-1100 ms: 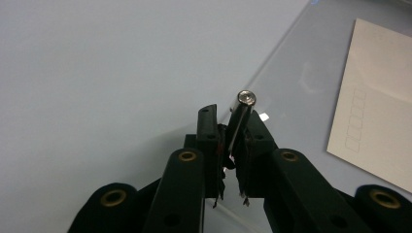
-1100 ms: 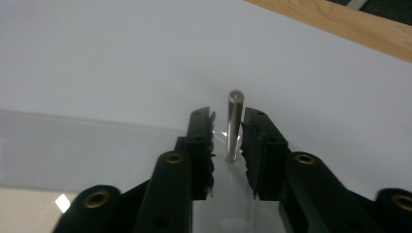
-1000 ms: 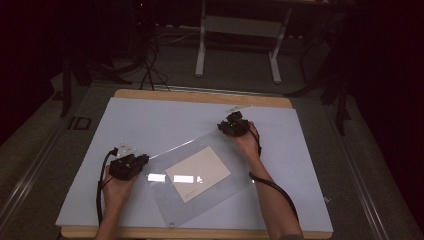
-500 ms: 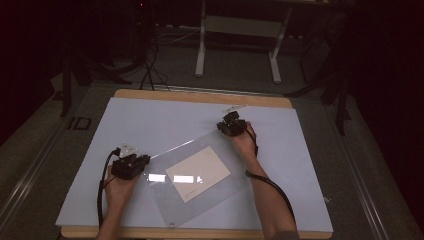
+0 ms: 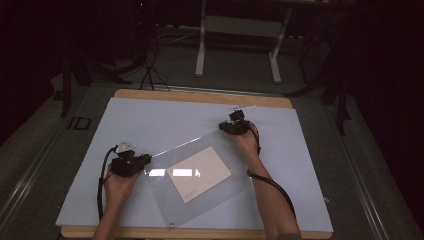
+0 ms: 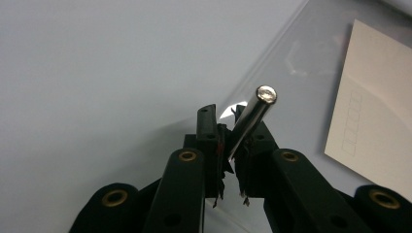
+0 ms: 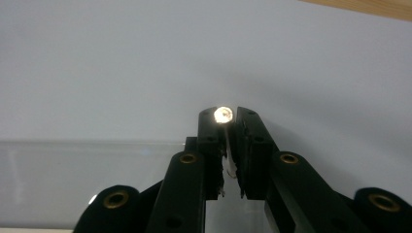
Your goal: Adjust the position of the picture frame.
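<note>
Left hand-held gripper (image 6: 232, 145) pinches a shiny metal pin (image 6: 252, 119), tilted; right hand-held gripper (image 7: 228, 127), jaws just widening slightly, seemingly clamps another, at opposite corners of the clear plastic sheet (image 5: 220, 200) covering a cream card (image 5: 199, 174) on the worktop (image 5: 150, 120).

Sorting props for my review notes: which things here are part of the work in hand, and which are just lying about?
In the job:
- clear acrylic sheet
- cream card under it
- metal pin in left tool
- metal pin in right tool

Lying about:
- pale blue mat
- metal stand on the floor behind the table
</note>
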Demonstrator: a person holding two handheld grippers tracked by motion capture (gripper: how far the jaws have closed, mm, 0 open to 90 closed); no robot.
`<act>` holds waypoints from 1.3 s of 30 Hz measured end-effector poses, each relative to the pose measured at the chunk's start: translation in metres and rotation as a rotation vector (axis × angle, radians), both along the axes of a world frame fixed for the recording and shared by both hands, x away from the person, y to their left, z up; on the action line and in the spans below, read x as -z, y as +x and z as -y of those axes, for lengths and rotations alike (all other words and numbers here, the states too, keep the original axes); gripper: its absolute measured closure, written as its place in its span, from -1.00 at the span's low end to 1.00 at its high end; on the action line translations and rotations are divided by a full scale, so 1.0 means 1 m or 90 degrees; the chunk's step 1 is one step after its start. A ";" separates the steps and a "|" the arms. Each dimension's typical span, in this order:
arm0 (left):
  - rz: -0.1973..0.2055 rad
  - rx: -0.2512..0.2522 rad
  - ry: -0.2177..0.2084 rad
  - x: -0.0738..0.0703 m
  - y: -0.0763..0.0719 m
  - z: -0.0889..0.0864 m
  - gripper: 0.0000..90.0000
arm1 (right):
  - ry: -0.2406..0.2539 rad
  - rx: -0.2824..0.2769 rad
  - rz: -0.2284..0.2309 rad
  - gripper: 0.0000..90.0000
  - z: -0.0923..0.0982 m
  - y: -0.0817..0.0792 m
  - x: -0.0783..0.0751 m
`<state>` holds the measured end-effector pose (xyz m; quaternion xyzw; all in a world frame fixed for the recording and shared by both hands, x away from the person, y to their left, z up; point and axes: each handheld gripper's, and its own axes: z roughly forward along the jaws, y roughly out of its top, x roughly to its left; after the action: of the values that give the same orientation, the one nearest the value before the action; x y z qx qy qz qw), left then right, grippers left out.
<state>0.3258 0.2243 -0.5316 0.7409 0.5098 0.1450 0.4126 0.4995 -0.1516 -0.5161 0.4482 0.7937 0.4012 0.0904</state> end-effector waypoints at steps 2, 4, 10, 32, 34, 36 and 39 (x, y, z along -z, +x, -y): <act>0.000 0.005 -0.009 -0.003 0.006 -0.001 0.79 | 0.020 0.008 -0.006 0.78 0.008 -0.003 -0.004; 0.001 0.008 -0.009 -0.008 0.013 -0.001 0.79 | 0.020 0.007 -0.011 0.78 0.015 -0.009 -0.009; -0.004 0.041 -0.007 -0.029 0.043 0.005 0.79 | 0.036 0.031 -0.018 0.78 0.040 -0.027 -0.019; -0.067 0.031 0.041 -0.009 0.101 0.050 0.81 | 0.039 0.093 -0.024 0.75 0.091 -0.061 -0.002; -0.071 0.030 0.046 -0.008 0.099 0.050 0.81 | 0.036 0.091 -0.024 0.75 0.089 -0.060 -0.002; -0.066 0.025 0.034 -0.006 0.098 0.048 0.81 | 0.036 0.091 -0.027 0.75 0.088 -0.058 0.002; -0.066 0.024 0.025 -0.005 0.098 0.048 0.79 | 0.047 0.089 -0.028 0.75 0.090 -0.058 0.003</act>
<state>0.4237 0.1766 -0.5268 0.7650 0.5131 0.1088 0.3737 0.4413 -0.2413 -0.5190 0.5142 0.7472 0.4126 0.0840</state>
